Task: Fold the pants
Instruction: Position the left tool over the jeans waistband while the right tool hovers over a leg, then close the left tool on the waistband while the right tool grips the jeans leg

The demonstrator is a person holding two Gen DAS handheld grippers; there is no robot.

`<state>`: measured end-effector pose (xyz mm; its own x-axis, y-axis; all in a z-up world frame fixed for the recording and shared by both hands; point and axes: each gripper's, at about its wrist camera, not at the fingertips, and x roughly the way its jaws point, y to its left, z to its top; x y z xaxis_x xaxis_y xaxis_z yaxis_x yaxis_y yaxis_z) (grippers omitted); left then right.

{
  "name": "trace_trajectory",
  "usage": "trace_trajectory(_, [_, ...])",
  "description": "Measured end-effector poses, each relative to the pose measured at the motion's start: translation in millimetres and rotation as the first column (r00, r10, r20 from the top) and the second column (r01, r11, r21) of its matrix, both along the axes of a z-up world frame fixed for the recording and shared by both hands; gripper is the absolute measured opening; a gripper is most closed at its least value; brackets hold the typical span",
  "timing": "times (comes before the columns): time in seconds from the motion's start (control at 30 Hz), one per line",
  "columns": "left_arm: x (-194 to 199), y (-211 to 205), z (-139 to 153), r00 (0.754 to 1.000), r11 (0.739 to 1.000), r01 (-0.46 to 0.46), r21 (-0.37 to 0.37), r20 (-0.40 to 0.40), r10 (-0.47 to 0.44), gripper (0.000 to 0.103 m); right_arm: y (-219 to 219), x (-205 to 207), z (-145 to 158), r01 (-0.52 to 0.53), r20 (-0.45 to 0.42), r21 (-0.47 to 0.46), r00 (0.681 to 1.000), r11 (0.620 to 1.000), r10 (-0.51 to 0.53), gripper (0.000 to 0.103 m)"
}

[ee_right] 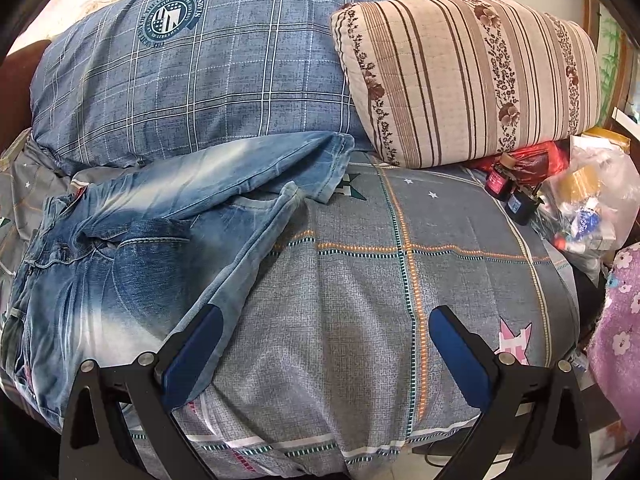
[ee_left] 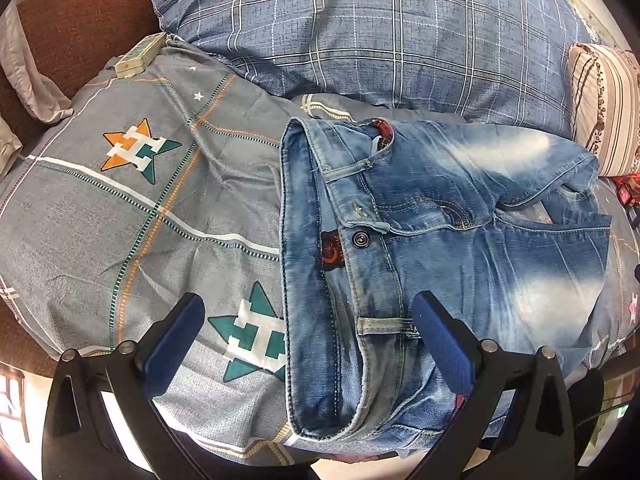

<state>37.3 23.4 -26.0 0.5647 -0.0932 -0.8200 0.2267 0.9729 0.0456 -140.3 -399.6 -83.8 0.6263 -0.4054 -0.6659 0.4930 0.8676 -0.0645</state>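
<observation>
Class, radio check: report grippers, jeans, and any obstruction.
Left gripper open, right gripper open, both empty. Jeans rumpled on bedsheet, unfolded. Striped pillow beyond the leg ends.

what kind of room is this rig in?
Most likely a bedroom: the faded blue denim jeans lie on a bed covered by a grey star-print sheet, with a large blue plaid pillow and a beige striped floral bolster at the far side.
</observation>
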Motion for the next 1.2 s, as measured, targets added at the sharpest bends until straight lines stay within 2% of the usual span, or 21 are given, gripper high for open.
trace_trajectory(0.2, [1.5,-3.0,-7.6,1.0,1.0,0.008,0.001,-0.027,-0.008,0.103,-1.4,0.5,-3.8,-0.001,-0.008,0.004,1.0,1.0,0.001,0.102])
trace_trajectory(0.67, [5.2,-20.6,-9.4,0.999,0.999,0.041,0.018,-0.029,-0.04,0.103,-7.1,5.9,-4.2,-0.008,-0.015,0.003,1.0,1.0,0.008,0.102])
trace_trajectory(0.87, [10.0,-26.2,-11.9,0.998,0.999,0.044,0.024,-0.048,-0.043,0.103,-27.1,24.5,-0.7,-0.023,-0.003,0.074,1.0,0.997,0.023,0.102])
trace_trajectory(0.9, [10.7,-25.8,-12.0,0.997,0.999,0.045,0.016,-0.058,-0.044,0.103,-31.1,29.3,0.2,-0.023,-0.003,0.083,1.0,0.996,0.023,0.102])
trace_trajectory(1.03, [16.8,-7.2,-12.9,0.983,0.995,0.02,-0.099,-0.179,-0.037,0.103,-53.6,54.3,5.0,-0.013,-0.003,0.133,1.0,0.991,0.013,0.102])
trace_trajectory(1.13, [17.6,17.3,-21.1,0.958,0.98,-0.066,-0.19,-0.286,0.009,0.103,-68.9,72.5,5.4,-0.024,0.007,0.201,1.0,0.979,0.023,0.102])
trace_trajectory(1.2, [16.0,34.1,-32.6,0.931,0.954,-0.149,-0.258,-0.362,0.048,0.103,-75.2,89.5,0.0,-0.036,-0.009,0.242,0.999,0.97,0.039,0.102])
